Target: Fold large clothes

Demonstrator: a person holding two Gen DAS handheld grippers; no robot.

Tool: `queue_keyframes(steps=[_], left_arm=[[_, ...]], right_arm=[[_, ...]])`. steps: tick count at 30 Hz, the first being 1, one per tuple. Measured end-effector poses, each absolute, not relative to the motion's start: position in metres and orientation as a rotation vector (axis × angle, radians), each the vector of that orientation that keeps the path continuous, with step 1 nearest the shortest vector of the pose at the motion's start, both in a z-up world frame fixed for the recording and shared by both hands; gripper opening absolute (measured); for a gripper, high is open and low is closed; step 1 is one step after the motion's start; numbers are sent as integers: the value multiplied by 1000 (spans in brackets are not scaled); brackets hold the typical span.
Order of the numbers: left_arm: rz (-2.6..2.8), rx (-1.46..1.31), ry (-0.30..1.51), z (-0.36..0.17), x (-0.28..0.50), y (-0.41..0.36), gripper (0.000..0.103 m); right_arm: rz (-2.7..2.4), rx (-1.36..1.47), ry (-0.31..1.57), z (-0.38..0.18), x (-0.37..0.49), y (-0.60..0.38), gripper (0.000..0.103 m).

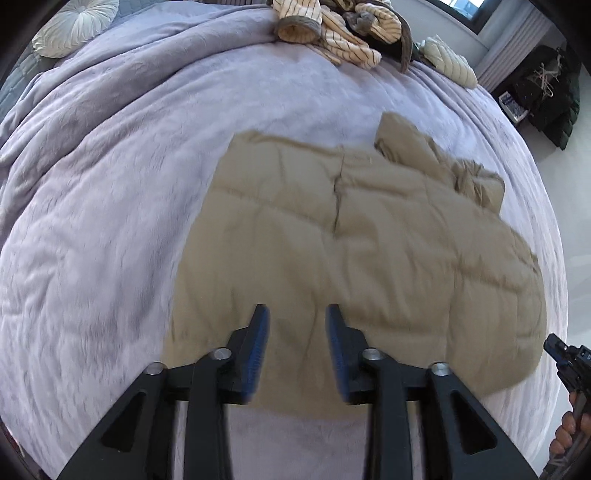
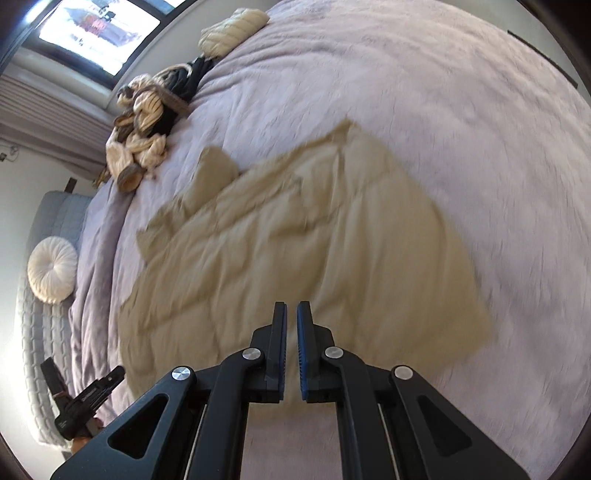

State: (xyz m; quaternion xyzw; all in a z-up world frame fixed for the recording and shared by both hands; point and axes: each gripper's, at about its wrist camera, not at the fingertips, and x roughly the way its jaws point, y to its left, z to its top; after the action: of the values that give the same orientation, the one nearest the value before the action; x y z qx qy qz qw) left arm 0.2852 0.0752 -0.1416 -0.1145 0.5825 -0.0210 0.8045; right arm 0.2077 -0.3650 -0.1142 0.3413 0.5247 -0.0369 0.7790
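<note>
A tan quilted jacket [image 1: 351, 240] lies folded flat on the lavender bed cover [image 1: 110, 221], with a sleeve and collar bunched at its far right. My left gripper [image 1: 297, 308] hovers above its near edge, jaws wide apart and empty. In the right wrist view the same jacket [image 2: 295, 229] spreads below my right gripper [image 2: 291, 304], whose blue pads stand a narrow gap apart with nothing between them. The right gripper [image 1: 565, 354] also shows at the left view's right edge, held by a hand [image 1: 565, 435]. The left gripper [image 2: 92, 395] appears at the lower left of the right view.
A heap of cream striped clothes [image 1: 332, 29] lies at the bed's far edge, with a folded cream piece [image 1: 450, 62] beside it. A round white cushion [image 1: 74, 26] sits at the head end. Dark bags [image 1: 546, 103] stand on the floor past the bed. A window [image 2: 96, 26] is beyond.
</note>
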Motion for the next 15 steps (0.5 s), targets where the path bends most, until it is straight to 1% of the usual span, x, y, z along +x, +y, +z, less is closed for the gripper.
queue_keyframes(steps=[1,2,3,8,9,10,12,14,15], left_arm=[[-34,-246,1241,-141,279,75,85],[-18,-246,1226,-139,272,76,86],[-18,-247,1219,-138,266,76,86],[-17,-256,1262,-145,246,76,86],[-12,-248,1264,-147,242,76,89],[-7,-240,1266,-149,239,76,103],[-1,-233,1260,-150,233,76,103],[-7,-226,1279,-152,230,74,103],[-4,-222,1286,-154,228,73,103]], right_arm=[[-74,742,1141,-115,205,-362,28],[-67,747,1151,-116,199,-358,47],[-61,750,1156,-116,194,-354,52],[-47,763,1185,-121,176,-340,53],[-47,773,1193,-123,172,-338,53],[-48,780,1200,-126,169,-336,56],[-44,797,1206,-129,162,-332,65],[-40,816,1208,-133,155,-329,86],[-36,832,1204,-136,152,-328,86]])
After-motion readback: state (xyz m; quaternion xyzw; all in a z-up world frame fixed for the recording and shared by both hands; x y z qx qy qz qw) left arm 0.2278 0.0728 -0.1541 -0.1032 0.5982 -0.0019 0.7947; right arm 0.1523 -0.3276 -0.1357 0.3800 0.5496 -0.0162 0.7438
